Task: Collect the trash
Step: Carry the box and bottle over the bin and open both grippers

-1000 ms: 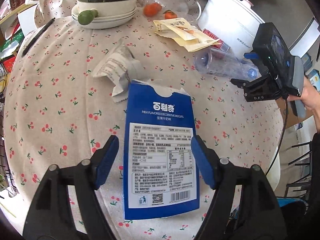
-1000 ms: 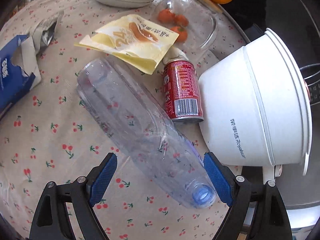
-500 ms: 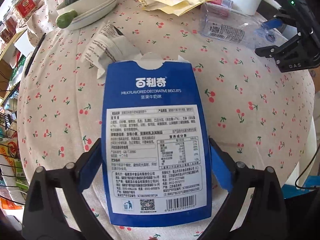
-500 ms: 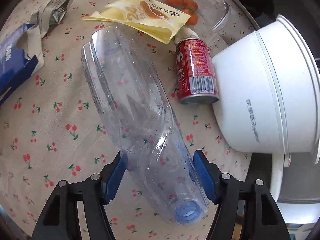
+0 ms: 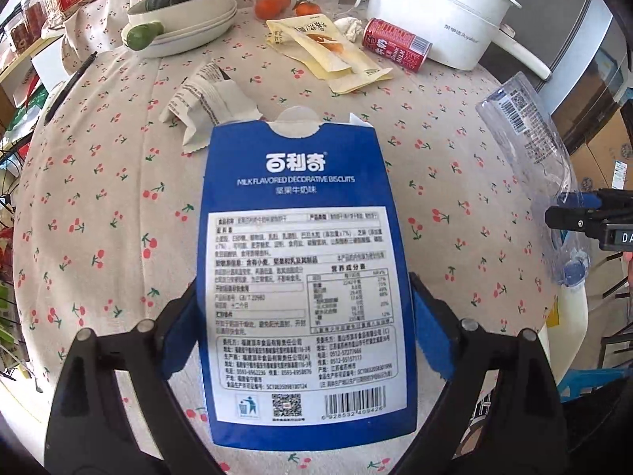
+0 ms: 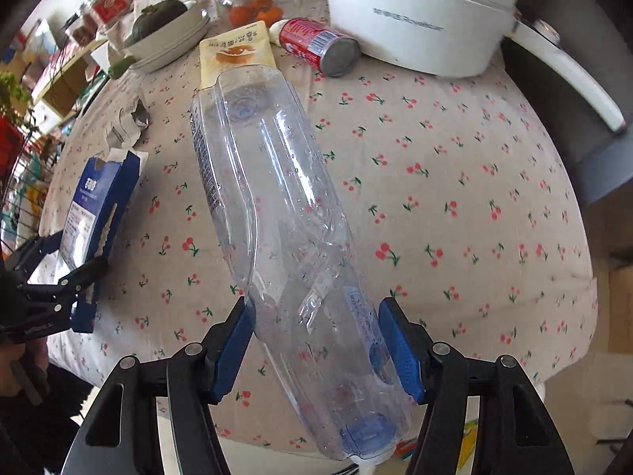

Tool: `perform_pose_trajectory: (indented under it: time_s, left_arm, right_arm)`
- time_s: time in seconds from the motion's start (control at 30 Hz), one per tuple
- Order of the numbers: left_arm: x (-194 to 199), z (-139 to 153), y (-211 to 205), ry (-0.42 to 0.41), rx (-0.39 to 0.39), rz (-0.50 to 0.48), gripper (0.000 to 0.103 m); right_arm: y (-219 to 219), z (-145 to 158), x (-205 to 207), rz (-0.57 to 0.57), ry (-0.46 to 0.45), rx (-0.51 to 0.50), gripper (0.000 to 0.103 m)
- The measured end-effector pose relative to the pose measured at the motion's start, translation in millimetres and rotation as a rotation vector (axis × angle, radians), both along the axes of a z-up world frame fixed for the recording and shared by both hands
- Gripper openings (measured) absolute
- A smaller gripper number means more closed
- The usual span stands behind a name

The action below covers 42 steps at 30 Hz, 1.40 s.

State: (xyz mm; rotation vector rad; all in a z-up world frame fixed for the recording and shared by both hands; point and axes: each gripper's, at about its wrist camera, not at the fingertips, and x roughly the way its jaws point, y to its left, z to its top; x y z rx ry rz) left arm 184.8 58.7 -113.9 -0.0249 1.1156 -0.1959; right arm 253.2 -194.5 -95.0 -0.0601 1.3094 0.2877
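Note:
My left gripper [image 5: 308, 328] is shut on a blue biscuit box [image 5: 304, 253] and holds it lifted off the table; the box also shows in the right wrist view [image 6: 99, 206]. My right gripper [image 6: 316, 348] is shut on a clear plastic bottle [image 6: 277, 213], blue cap toward me, raised over the table; the bottle shows at the right in the left wrist view [image 5: 530, 150]. On the cherry-print tablecloth [image 5: 99, 198] lie a crumpled white wrapper [image 5: 205, 99], a yellow snack pouch [image 5: 328, 51] and a red can [image 5: 395, 43].
A white electric pot [image 5: 439, 12] stands at the back right. A stack of bowls with a green squash [image 5: 182, 4] stands at the back left, and a glass dish with small oranges [image 5: 289, 0] between them. A black pen [image 5: 71, 83] lies at the left edge.
Both grippers have closed on their things and lifted them: the left on the blue box, the right on the bottle, which has left its place beside the can.

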Motion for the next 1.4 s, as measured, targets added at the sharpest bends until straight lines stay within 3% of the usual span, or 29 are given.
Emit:
perform_pose_trajectory:
  time_s: [0.23,0.43,0.8,1.2,1.4]
  left_arm:
    - [-19.1,24.1,-23.2,-0.063,-0.004,-0.055,0.092]
    - [-37.4,33.1,-54.3,-0.065,-0.033,-0.110,0.092]
    - [-78.8,57.3,-165.6,-0.094,-0.062,-0.320,0.092]
    - [-101.9,37.5,-290.5,0.009,-0.090,-0.549,0.093]
    - [-86.6,19.5,-325.4,0.077,-0.073,-0.584,0.093]
  right_arm:
    - [-50.9,24.5,-59.8,-0.166,-0.071,0.120,0.064]
    - [-108.3,42.8,-104.8,-0.268,-0.127,0.168,0.062]
    - [-206.1,32.0,-157.4,-0.444,-0.140,0.242,0.061]
    - [-275.4,24.6,-193.6,-0.545,-0.137,0.264,0.061]
    - [-296.3,21.5,-200.9,-0.591,-0.132,0.277,0.061]
